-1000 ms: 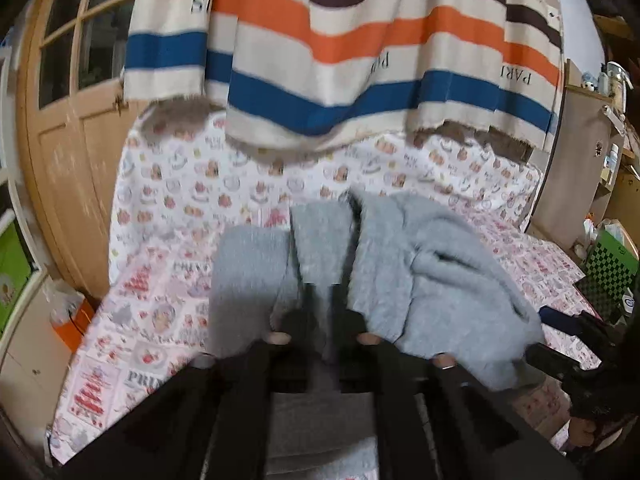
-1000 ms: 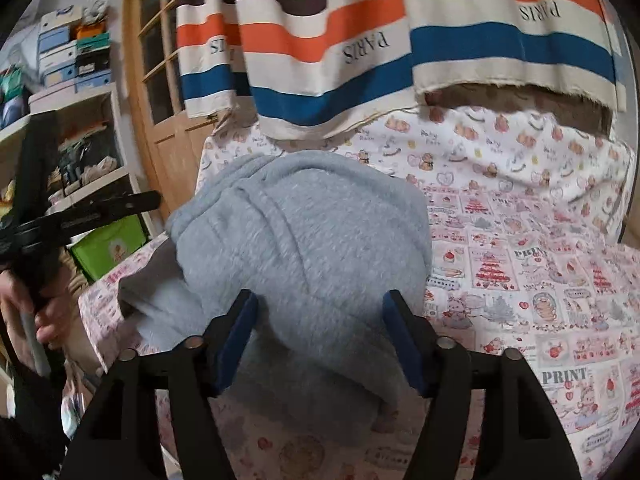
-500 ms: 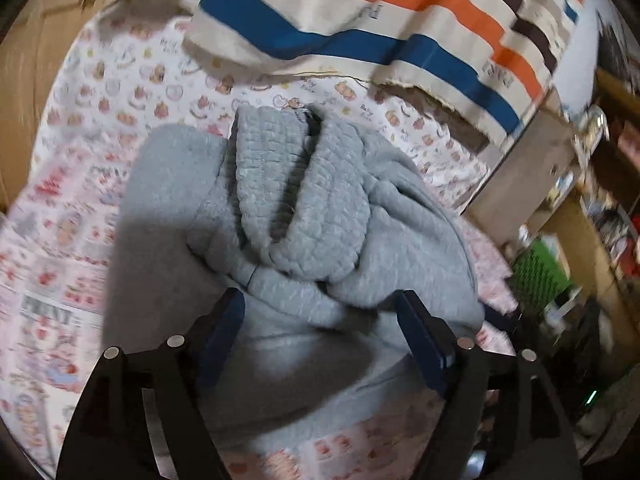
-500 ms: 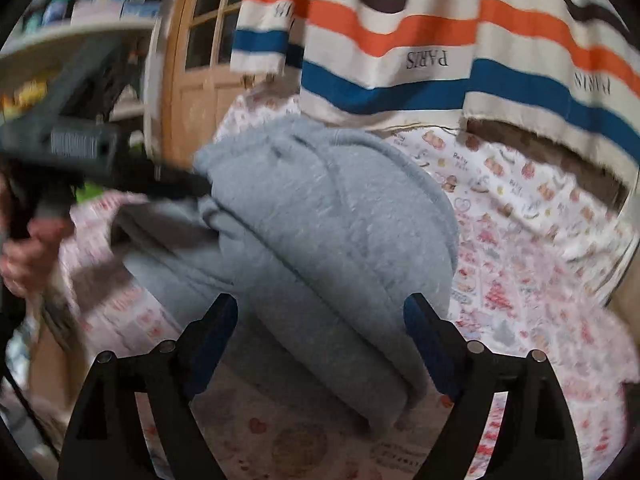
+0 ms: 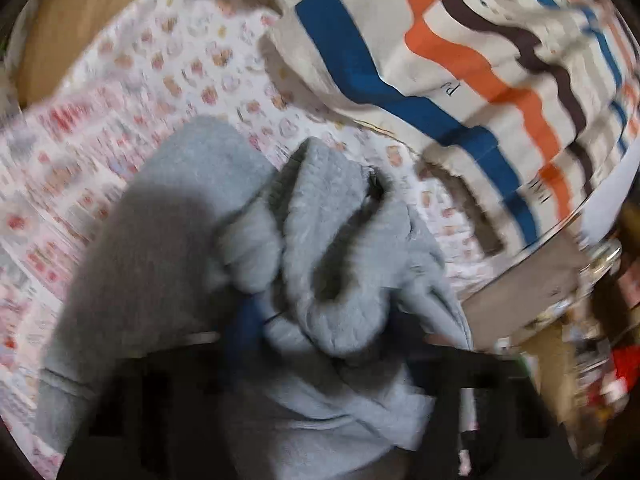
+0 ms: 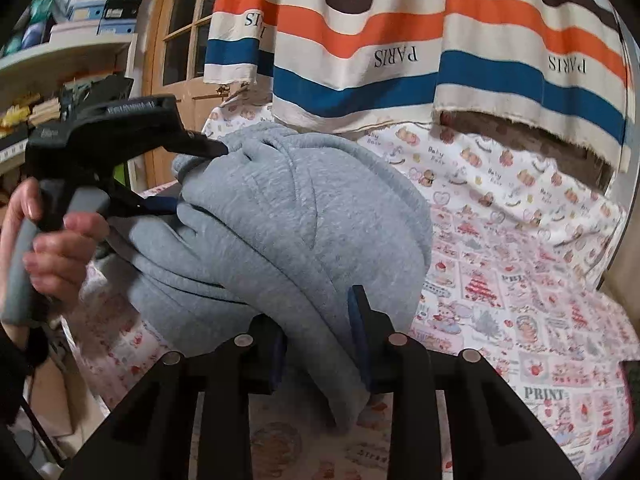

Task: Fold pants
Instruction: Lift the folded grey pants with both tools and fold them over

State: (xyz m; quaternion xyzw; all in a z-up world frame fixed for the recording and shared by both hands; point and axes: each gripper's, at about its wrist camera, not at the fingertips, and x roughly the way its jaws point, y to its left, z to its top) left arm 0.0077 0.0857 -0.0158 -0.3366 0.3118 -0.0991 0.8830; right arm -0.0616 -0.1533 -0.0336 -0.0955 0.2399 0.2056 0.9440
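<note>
The grey fleece pants (image 6: 288, 208) lie heaped on the patterned bed sheet (image 6: 500, 260). My right gripper (image 6: 320, 340) is at the heap's near edge, its jaws closing, and a thick fold of the pants fills the gap between its blue pads. My left gripper (image 6: 192, 176), held by a hand (image 6: 52, 248), bites into the heap's far left side. In the blurred left wrist view the left gripper (image 5: 324, 328) has its jaws closing around a ribbed bunch of the pants (image 5: 328, 248), and one blue pad (image 5: 244, 320) presses against the cloth.
A striped cloth printed PARIS (image 6: 400, 40) hangs behind the bed. A wooden door (image 6: 176, 40) and shelves with boxes (image 6: 60, 20) stand at the left. Bare sheet stretches to the right of the heap. Cluttered shelving (image 5: 600, 340) shows at the bed's far side.
Both grippers spread wide, then closed onto the pants. The left gripper rolled and sank onto the ribbed bunch. The right gripper stayed near the heap's front edge.
</note>
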